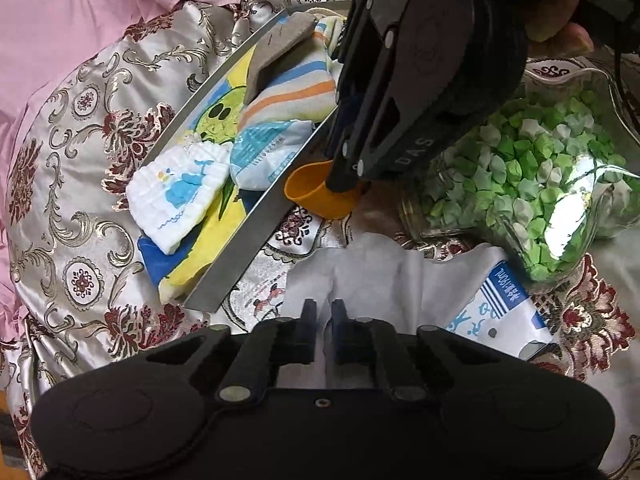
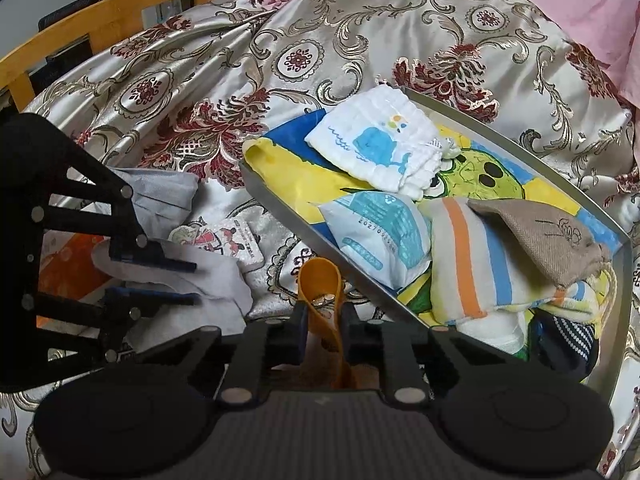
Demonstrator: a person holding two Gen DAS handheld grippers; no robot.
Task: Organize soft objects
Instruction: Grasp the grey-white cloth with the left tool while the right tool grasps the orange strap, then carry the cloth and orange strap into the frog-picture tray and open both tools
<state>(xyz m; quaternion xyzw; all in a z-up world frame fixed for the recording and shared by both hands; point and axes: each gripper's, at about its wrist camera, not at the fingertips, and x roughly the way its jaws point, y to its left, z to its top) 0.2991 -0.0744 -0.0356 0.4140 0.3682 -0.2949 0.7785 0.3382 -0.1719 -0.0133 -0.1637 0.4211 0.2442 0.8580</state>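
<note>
**Right wrist view: tray part-filled, orange piece in the right gripper**

Progress, judged from the layout: sorting is well under way but not finished. The tray [image 2: 520, 128] sits on the patterned bedspread [image 2: 320, 40] and already holds several soft items. Still outside it: the orange loop [image 2: 322, 284], a white cloth [image 1: 384, 276], a grey cloth [image 2: 160, 196] and a small printed packet [image 2: 224, 240].

Tray contents, on a cartoon-print cloth [image 2: 492, 176] lining the floor:
- whale cloth [image 2: 380, 148], folded, at the far end, overhanging the edge
- tissue pack [image 2: 380, 232], against the near wall
- striped cloth [image 2: 468, 256], mid-tray
- tan pouch [image 2: 540, 236], lying on the striped cloth
- dark striped fabric [image 2: 568, 340], at the tray's right end; cannot identify it

Jar [image 1: 532, 184]: glass, lying on the bedspread, full of green folded paper pieces. A carton [image 1: 500, 308] lies beside it.

Right gripper [image 2: 322, 320]: fingers nearly closed, pinching the orange loop just outside the tray's near wall.

Left gripper [image 1: 324, 308]: narrow gap between its fingers, over the white cloth; grip on the cloth cannot be confirmed.
</note>
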